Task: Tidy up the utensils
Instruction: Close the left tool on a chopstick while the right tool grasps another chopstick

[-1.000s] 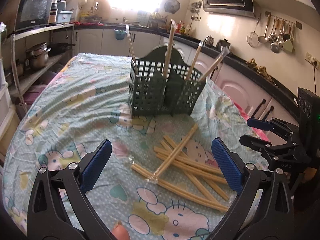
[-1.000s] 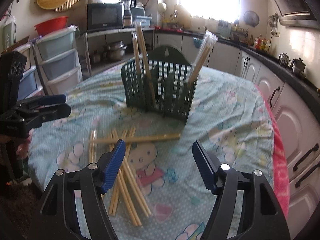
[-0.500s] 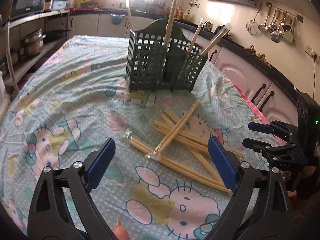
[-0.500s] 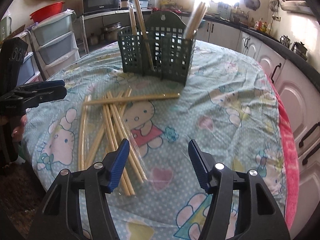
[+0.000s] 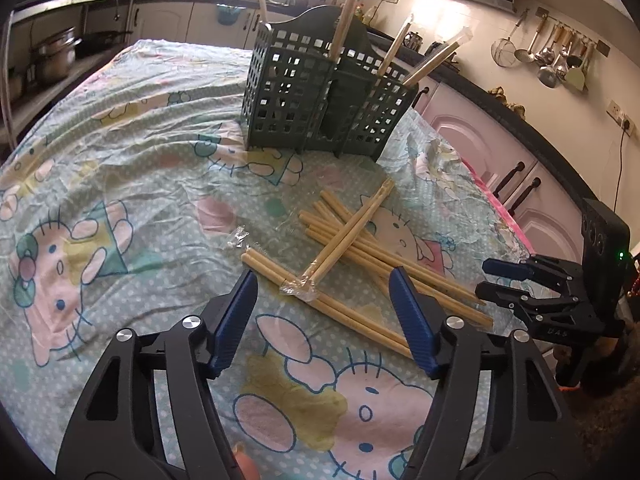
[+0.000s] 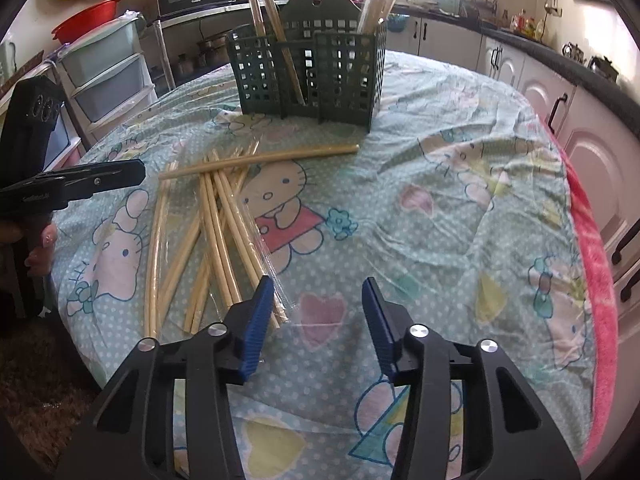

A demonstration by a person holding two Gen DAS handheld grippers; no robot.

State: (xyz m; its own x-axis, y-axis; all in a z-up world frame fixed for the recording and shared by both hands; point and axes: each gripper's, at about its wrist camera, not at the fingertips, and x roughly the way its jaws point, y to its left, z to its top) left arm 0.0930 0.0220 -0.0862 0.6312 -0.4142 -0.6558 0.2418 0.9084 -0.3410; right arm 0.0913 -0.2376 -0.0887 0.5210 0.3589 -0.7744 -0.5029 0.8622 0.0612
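Cloth (image 5: 132, 168): thin printed fabric, matt, wrinkled.
Chopsticks (image 5: 360, 240): pale wood, smooth, some in clear glossy wrap.
Basket (image 5: 288, 92): dark green plastic grid, matt.
Pads (image 5: 412, 328): blue, ribbed, on black matt plastic arms.
Ladles (image 5: 548, 56): shiny metal.

Left hand-held gripper (image 5: 322, 312) and right hand-held gripper (image 6: 318, 312) angle downward, jaws just closing partway, gripping nothing.

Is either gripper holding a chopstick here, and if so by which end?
Neither. The left gripper and right gripper both hang empty above the chopsticks, jaws apart and just closing in.
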